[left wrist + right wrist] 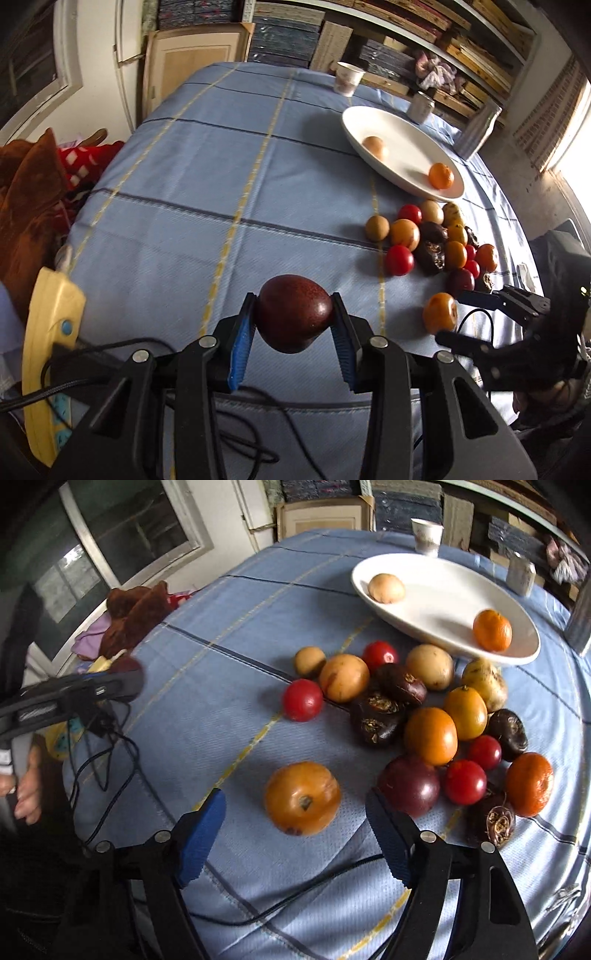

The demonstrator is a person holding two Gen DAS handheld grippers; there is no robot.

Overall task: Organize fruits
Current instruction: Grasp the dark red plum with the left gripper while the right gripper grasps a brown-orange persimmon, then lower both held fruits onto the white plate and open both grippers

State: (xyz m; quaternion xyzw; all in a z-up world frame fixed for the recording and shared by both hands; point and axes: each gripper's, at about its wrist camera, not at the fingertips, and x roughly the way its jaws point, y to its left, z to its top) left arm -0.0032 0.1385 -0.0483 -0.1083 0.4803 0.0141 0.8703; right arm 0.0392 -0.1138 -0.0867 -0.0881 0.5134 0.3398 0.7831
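Fruits (pixel 424 716) heaped beside plate (pixel 436 602); left gripper (pixel 293 321) clamps plum (pixel 293 317).

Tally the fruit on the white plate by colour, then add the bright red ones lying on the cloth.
Tan fruit on white plate: 1
Orange fruit on plate: 1
Red fruits on cloth: 4
Total: 6

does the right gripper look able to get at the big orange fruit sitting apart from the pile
Probably yes. The right gripper has its jaws apart on either side of the big orange fruit, pads not touching it. The dark purple fruit sits close beside one finger, so it might get nudged.
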